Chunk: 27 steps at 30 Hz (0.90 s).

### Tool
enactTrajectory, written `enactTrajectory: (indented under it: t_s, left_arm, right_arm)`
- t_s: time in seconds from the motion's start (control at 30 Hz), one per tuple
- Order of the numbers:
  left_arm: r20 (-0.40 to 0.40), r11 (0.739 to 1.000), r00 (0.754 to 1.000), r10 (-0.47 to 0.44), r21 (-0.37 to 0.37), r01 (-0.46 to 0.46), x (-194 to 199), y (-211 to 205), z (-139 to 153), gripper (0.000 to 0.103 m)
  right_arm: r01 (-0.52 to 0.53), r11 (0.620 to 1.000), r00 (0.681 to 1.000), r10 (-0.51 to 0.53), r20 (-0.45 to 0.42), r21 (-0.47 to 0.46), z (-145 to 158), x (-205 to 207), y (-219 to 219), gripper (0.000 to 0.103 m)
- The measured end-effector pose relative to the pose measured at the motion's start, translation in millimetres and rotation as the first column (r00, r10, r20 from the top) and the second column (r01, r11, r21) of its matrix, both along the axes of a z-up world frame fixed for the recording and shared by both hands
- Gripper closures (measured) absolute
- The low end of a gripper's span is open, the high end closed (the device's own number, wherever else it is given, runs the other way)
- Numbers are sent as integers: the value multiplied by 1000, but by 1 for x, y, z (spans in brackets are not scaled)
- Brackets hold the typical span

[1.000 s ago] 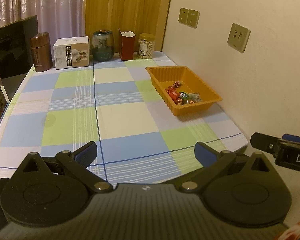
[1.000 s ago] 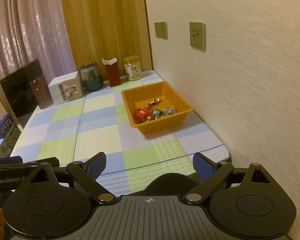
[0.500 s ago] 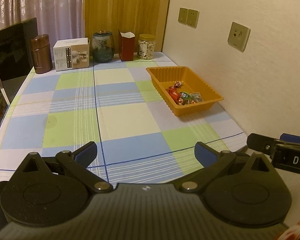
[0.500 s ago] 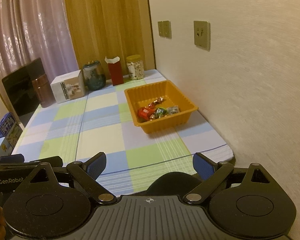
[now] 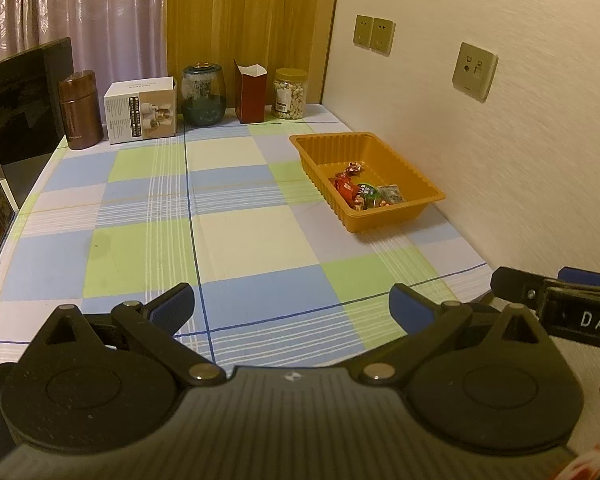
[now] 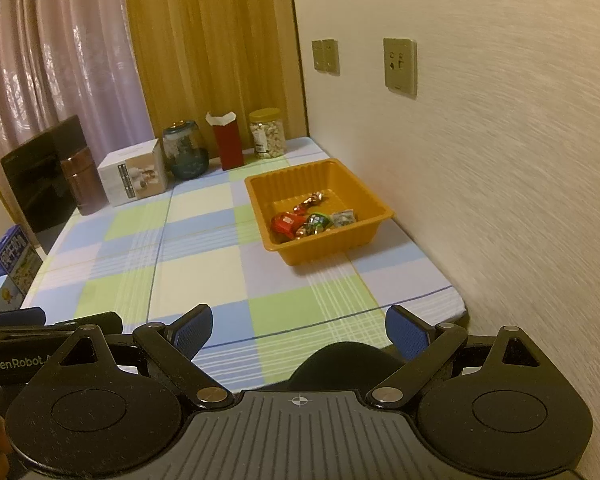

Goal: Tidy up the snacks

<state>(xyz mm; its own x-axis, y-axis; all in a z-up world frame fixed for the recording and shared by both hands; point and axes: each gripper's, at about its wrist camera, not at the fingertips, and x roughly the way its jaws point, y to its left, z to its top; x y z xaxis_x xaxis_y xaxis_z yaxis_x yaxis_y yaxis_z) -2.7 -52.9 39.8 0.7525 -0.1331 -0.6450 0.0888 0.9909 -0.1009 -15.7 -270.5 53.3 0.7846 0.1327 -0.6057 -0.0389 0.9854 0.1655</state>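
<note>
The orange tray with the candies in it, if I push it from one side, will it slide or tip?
The orange tray looks thin, ribbed plastic, so it is probably light and somewhat flexible. It sits low and wide on the checked tablecloth, so it should slide, not tip. The few wrapped candies may shift inside.

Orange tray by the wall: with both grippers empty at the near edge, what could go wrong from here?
1. The orange tray sits close to the wall, so the right gripper may scrape it when reaching in.
2. The wrapped snacks lie bunched together at the tray's near end; open jaws could catch two at once or push the light tray.
3. The left gripper hangs beside the right one, so the two could collide if both reach.
</note>
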Motion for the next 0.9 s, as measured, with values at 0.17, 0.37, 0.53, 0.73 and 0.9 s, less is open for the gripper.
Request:
enactTrajectory:
  t_s: [0.17,0.37,0.53,0.73,0.9]
  left_arm:
    - [-1,1000,1000,0,1,0,0,0,0,0]
    - [-2,1000,1000,-1,-3,1,-1,-1,-1,0]
    - [-1,1000,1000,-2,-1,2,-1,-1,-1,0]
    - [-1,1000,1000,-5,-1,5,-2,0,-1,0]
    - [-4,1000,1000,-5,-2,5,-1,-1,-2,0]
  right_arm:
    - [-2,1000,1000,2,-4,-8,-2,1,-1,10]
    - [-2,1000,1000,2,-3,-3,-2,1,-3,10]
    - [0,1000,1000,0,-3,-1,-2,1,-4,10]
    - [0,1000,1000,0,-4,0,-3,1,-6,10]
    - [3,1000,1000,-3,-3,1,-3,2,-7,10]
